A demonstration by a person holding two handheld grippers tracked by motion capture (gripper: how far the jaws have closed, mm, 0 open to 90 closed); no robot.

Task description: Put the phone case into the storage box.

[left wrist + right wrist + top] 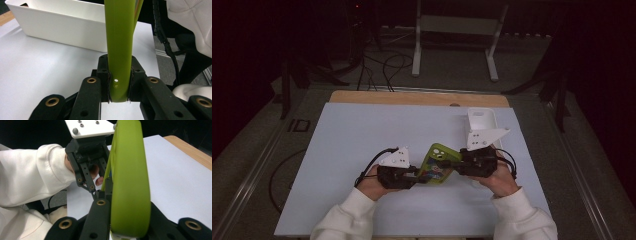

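Lime-green soft plastic phone case (435, 165) held clear of the pale blue-white surface (362, 145), just below centre of the high view, between both tongs. Left tongs (416, 174) clamped on the lower left end of the case; right tongs (454, 163) clamped on its upper right edge. Case tilted, long axis running from lower left to upper right, camera cut-out near the top, a multicoloured patch visible on the face turned to the camera. In the left gripper view, case (119, 47) seen edge-on, rising from bottom centre to the top of the frame, its rounded end pinched between the two black jaws of the left tongs (119, 85), pads pressed against both sides. In the right gripper view, case (130, 182) large at centre, its thick green rim gripped between the jaws of the right tongs (125, 220); left tongs (96, 191) at upper centre left, with a hand (96, 173) behind them and a white sleeve (32, 175) at left. White rectangular plastic bin (482, 121) standing on the surface at upper right of the high view, behind the right gripper's plate; same bin (57, 25) across the upper left of the left gripper view. Both white-sleeved forearms entering from the bottom edge of the high view.
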